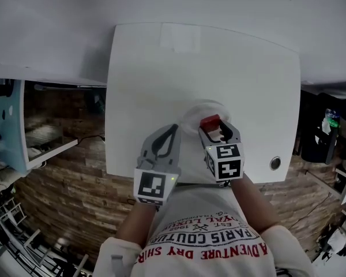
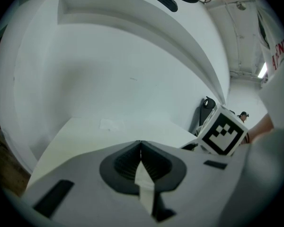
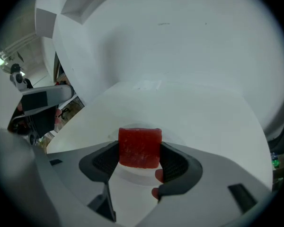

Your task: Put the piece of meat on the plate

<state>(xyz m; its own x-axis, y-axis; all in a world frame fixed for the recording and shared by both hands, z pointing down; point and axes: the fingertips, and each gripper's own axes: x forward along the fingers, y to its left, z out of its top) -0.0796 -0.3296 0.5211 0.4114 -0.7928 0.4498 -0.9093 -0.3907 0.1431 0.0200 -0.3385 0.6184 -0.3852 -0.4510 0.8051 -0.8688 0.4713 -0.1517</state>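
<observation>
A red block of meat [image 3: 140, 147] sits between the jaws of my right gripper [image 3: 140, 151], which is shut on its two sides. It hangs just over a round white plate [image 3: 134, 176] on the white table. In the head view the meat [image 1: 210, 122] and right gripper [image 1: 211, 124] are over the plate [image 1: 194, 115] near the table's front edge. To its left, my left gripper [image 1: 172, 130] rests low over the table, shut and empty. Its pads meet in the left gripper view, where the left gripper [image 2: 141, 149] holds nothing.
The white table [image 1: 202, 62] stands against a white wall. A small round metal fitting [image 1: 275, 163] is set in its front right corner. Wood-patterned floor and a shelf unit [image 1: 11, 126] lie to the left, dark gear [image 1: 326, 134] to the right.
</observation>
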